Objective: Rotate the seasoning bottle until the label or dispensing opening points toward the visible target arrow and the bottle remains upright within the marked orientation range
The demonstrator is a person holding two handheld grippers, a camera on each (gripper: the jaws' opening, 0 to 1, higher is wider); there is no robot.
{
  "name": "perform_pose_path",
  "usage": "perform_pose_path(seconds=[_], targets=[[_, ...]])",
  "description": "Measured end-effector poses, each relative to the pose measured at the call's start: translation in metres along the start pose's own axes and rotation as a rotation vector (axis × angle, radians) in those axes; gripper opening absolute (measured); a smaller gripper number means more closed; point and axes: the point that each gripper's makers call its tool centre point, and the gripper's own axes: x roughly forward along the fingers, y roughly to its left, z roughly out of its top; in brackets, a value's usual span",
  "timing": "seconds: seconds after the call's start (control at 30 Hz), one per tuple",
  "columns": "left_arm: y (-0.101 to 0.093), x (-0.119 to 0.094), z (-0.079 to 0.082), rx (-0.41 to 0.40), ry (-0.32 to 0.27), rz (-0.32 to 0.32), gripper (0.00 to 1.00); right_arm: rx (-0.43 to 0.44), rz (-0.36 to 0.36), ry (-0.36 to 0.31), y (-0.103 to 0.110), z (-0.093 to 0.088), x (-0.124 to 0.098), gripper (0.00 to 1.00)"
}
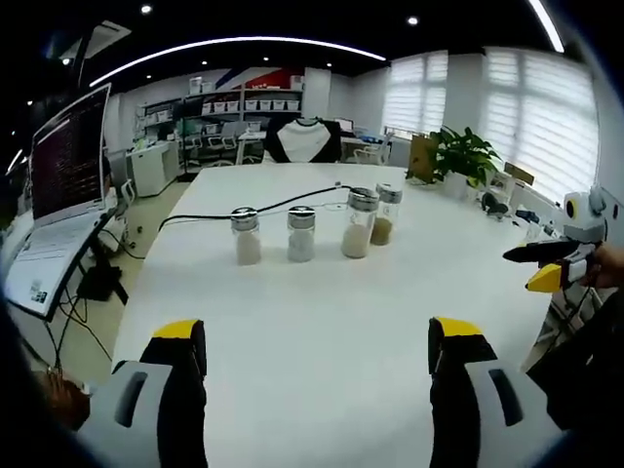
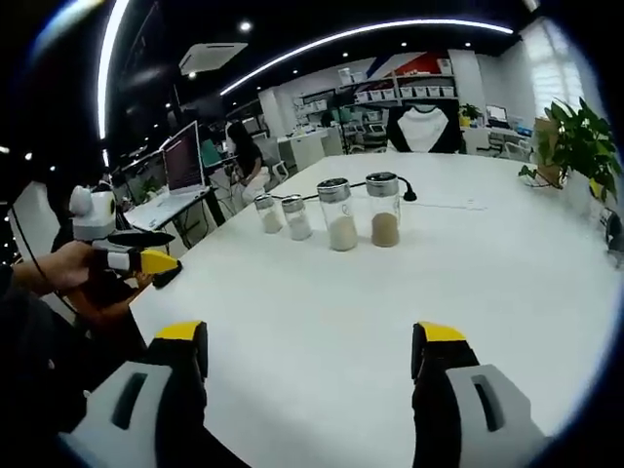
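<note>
Four seasoning bottles stand upright in a loose row on the white counter (image 1: 322, 322), near the middle of the left gripper view. From the left of that frame they are a small bottle with pale contents (image 1: 246, 235), a second small bottle with pale contents (image 1: 301, 233), a taller bottle of cream-coloured powder (image 1: 358, 223) and a bottle of brown powder (image 1: 386, 214) just beside it, the last two almost touching. All have silvery caps. A dark cable (image 1: 283, 205) trails across the counter behind them.

The left tongs (image 1: 317, 356) rise from the bottom of the left gripper view, yellow-tipped jaws spread wide with nothing between them, well apart from the bottles. The right tongs (image 2: 309, 356) are likewise wide open and empty at the bottom of the right gripper view, with the four bottles in the upper middle of that frame.

At the right edge of the left gripper view the right tongs appear in a hand (image 1: 609, 265). A laptop (image 1: 58, 195) sits at the left edge, and a potted plant (image 1: 463, 156) stands at the upper right.
</note>
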Motion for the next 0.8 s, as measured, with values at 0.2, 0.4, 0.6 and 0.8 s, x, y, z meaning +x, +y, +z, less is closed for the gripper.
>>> perform_pose_path(seconds=[0.2,0.4,0.6,0.8], targets=[[0.003,0.002,0.004,0.001,-0.008,0.001,1.0,0.01,0.007,-0.015,0.0,0.007,0.001,0.88],[0.003,0.006,0.007,0.011,-0.005,-0.003,1.0,0.019,-0.008,-0.025,-0.003,0.011,0.002,0.88],[0.006,0.007,0.011,0.014,-0.015,-0.002,0.99,0.01,-0.03,-0.034,-0.004,0.013,-0.001,0.87],[0.01,0.006,0.011,0.016,-0.014,0.003,0.99,0.014,-0.025,-0.033,-0.004,0.013,-0.001,0.87]])
